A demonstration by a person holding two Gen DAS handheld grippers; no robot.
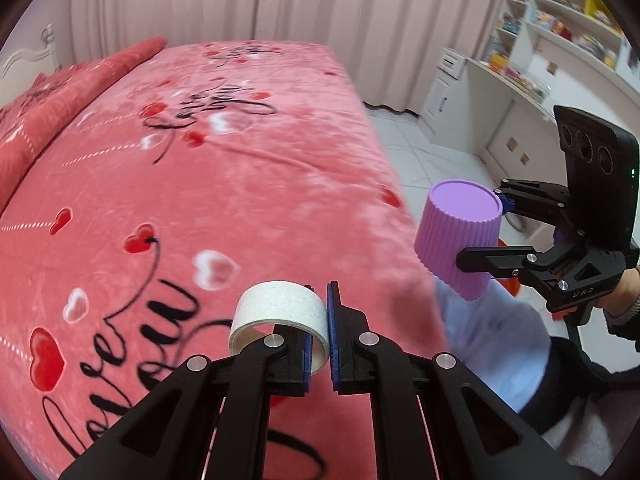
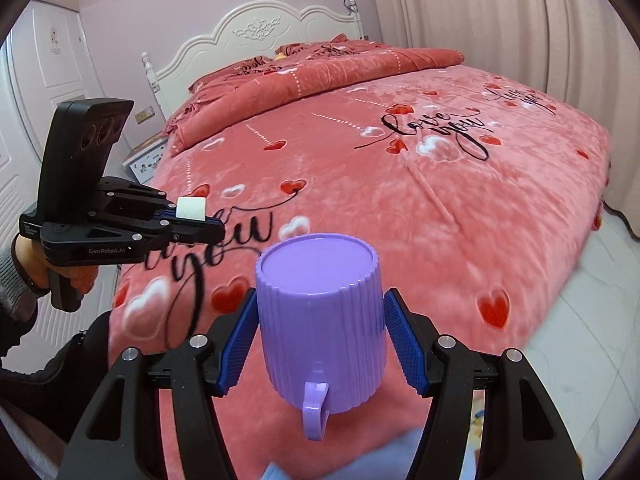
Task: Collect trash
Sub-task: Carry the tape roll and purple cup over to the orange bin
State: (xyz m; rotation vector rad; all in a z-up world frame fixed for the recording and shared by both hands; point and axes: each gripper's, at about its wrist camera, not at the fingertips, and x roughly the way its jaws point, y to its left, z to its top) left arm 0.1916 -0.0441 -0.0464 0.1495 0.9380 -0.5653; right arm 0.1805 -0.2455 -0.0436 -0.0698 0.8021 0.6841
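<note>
So the white tape roll point(image 1: 280, 320) is pinched by its wall in my left gripper point(image 1: 318, 340), and the upside-down purple cup point(image 2: 320, 320) is squeezed between my right gripper point(image 2: 320, 344) pads, both carried above the near edge of the pink bed point(image 2: 440, 200), probably headed for a bin.

The pink bedspread point(image 2: 420, 200) lies bare across the middle of the right wrist frame, open to a hand; a folded quilt point(image 2: 320, 76) and white headboard point(image 2: 264, 32) block the upper centre; curtains point(image 2: 500, 20) close off the upper right; tiled floor point(image 2: 592, 300) is free at right.
</note>
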